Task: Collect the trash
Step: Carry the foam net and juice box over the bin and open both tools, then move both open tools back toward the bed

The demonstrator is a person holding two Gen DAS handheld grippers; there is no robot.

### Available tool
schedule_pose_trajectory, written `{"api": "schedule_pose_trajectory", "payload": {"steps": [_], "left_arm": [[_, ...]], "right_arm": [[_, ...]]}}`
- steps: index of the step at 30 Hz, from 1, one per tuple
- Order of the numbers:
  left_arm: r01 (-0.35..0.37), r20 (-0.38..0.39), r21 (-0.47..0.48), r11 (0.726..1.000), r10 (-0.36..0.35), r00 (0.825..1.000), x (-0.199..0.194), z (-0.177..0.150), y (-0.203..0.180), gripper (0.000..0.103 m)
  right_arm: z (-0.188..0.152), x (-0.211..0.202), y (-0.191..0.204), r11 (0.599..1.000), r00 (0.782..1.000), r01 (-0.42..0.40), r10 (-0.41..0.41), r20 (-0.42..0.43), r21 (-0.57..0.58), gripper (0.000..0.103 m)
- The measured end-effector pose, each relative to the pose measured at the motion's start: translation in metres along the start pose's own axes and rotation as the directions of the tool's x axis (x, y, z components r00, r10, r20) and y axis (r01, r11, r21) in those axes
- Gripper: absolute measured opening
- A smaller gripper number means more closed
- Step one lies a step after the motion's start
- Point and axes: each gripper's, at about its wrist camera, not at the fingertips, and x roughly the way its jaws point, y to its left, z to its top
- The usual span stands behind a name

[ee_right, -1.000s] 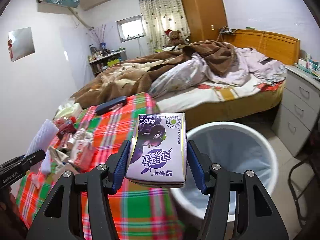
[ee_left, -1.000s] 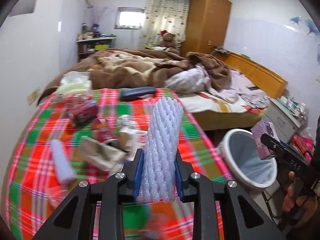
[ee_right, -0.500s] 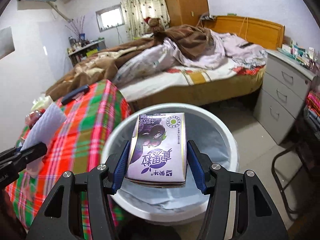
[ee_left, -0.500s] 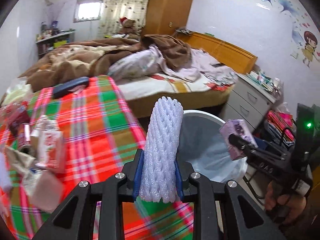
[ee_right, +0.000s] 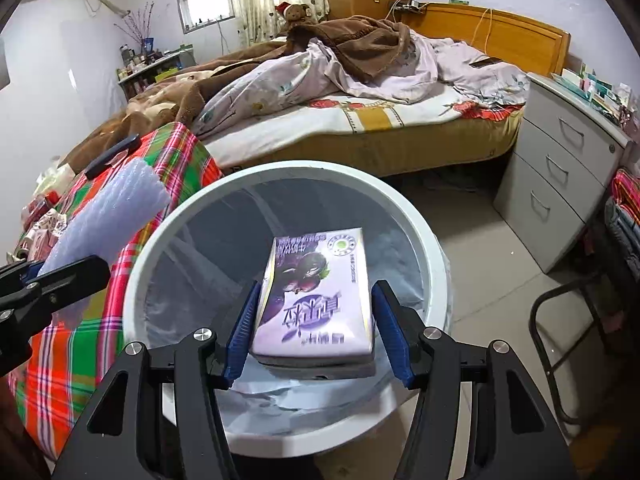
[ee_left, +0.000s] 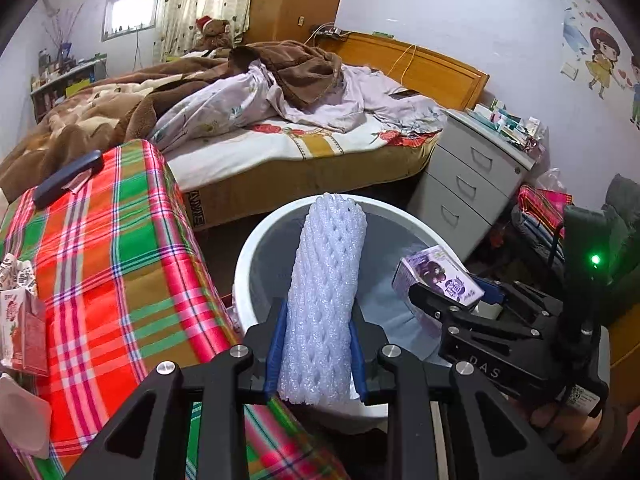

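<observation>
Trash is filling both our grippers: our left gripper (ee_left: 316, 354) is squeezing a white foam net sleeve (ee_left: 322, 300), our right gripper (ee_right: 314, 330) clamping a purple milk carton (ee_right: 316, 292), both hanging over the white lined bin (ee_right: 416, 216) at twelve o'clock.
</observation>
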Motion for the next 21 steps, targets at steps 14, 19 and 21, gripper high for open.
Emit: {"api": "schedule_pose_trajectory", "payload": {"steps": [14, 19, 21], "left_arm": [[-0.013, 0.018, -0.042, 0.999, 0.014, 1.000, -0.006, -0.004, 0.011, 0.055], [-0.032, 0.054, -0.061, 0.998, 0.035, 0.998, -0.031, -0.012, 0.021, 0.055], [-0.051, 0.068, -0.066, 0.996, 0.056, 0.996, -0.041, -0.015, 0.025, 0.055]], "right_arm": [[0.001, -0.013, 0.000, 1.000, 0.998, 0.007, -0.008, 0.055, 0.030, 0.070], [0.002, -0.027, 0.011, 0.999, 0.995, -0.020, 0.016, 0.102, 0.038, 0.070], [0.001, -0.033, 0.018, 0.999, 0.992, -0.030, 0.027, 0.120, 0.030, 0.070]]}}
